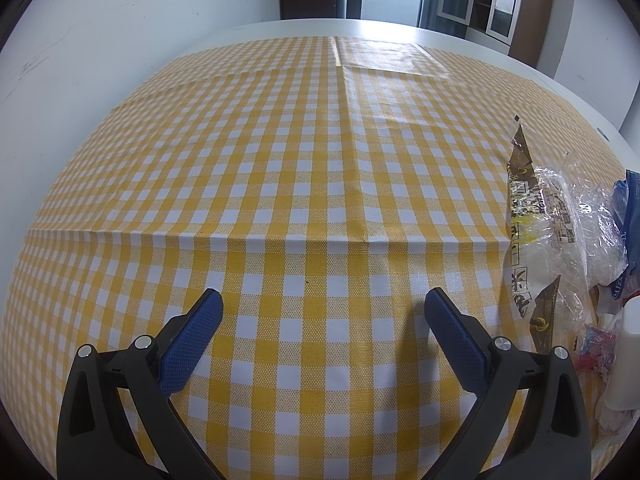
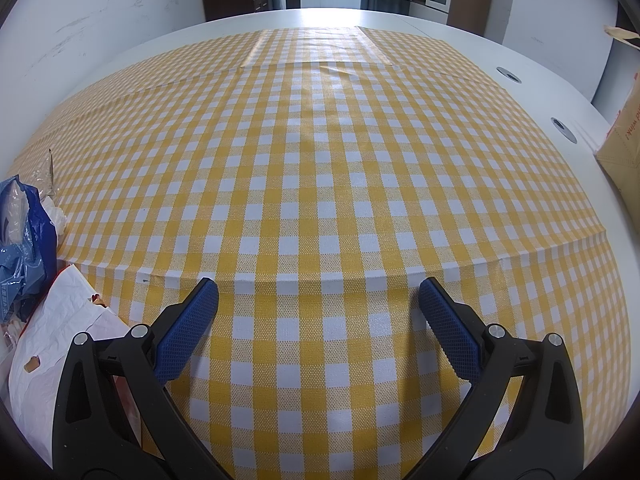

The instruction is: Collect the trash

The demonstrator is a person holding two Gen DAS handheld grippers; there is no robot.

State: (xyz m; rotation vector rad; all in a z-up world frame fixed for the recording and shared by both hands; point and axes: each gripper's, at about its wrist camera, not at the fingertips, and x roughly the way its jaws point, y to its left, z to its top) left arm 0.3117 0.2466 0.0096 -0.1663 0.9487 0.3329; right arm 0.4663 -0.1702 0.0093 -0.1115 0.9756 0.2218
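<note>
My left gripper (image 1: pixel 322 300) is open and empty above the yellow checked tablecloth (image 1: pixel 300 152). Trash lies to its right: a clear and brown printed snack wrapper (image 1: pixel 536 232), a blue plastic bag (image 1: pixel 628 212), small red and white scraps (image 1: pixel 596 344) and a white object (image 1: pixel 628 356) at the frame edge. My right gripper (image 2: pixel 318 290) is open and empty above the cloth (image 2: pixel 320 152). To its left lie the blue plastic bag (image 2: pixel 28 236) and a crumpled white paper bag (image 2: pixel 60 340), partly behind my left finger.
The white table (image 2: pixel 460 40) extends past the cloth, with two round cable holes (image 2: pixel 564 124). A cardboard box (image 2: pixel 624 140) stands at the right edge. A white wall, a doorway and cabinets lie beyond the table.
</note>
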